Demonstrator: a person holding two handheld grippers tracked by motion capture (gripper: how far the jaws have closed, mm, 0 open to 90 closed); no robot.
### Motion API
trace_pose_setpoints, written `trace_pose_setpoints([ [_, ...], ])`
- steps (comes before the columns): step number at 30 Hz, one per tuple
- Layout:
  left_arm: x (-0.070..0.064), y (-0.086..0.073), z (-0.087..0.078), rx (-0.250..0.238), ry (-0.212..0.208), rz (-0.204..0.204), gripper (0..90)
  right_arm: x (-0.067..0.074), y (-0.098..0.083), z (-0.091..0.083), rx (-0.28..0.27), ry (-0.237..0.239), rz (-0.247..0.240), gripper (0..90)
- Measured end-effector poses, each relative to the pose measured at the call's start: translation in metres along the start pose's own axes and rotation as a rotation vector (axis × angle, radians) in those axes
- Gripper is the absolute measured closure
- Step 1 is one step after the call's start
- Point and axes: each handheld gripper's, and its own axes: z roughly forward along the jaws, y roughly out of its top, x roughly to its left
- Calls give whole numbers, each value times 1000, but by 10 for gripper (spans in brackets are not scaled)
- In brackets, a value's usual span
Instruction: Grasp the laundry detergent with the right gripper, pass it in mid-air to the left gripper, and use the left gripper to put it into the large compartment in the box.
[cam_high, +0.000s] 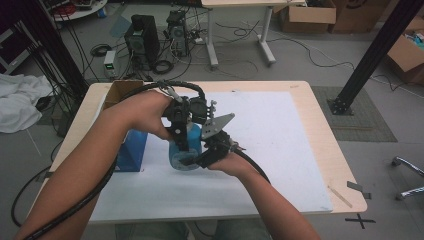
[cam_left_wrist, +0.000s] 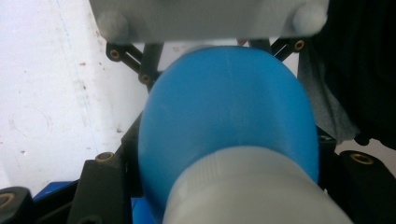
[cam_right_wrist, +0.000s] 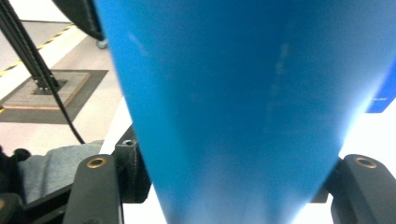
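Blue bottle (cam_left_wrist: 224, 116), white-capped, is clamped by the left gripper (cam_high: 181, 131); right gripper (cam_high: 210, 152) jaws flank its body, contact unclear.

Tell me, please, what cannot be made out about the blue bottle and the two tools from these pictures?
- High view: most of the blue bottle is covered by both tools and the hands.
- Left gripper view: the bottle's white cap is blurred and cut off by the bottom edge.
- Right gripper view: the bottle sits so close that its label and outline are lost; whether the right tool presses it cannot be told.
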Motion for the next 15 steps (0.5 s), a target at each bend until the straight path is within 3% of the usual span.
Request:
trace_pose_setpoints([
  [15, 2, -6, -11, -17, -15, -30, 392, 1, -1, -13, -30, -3, -7, 239],
])
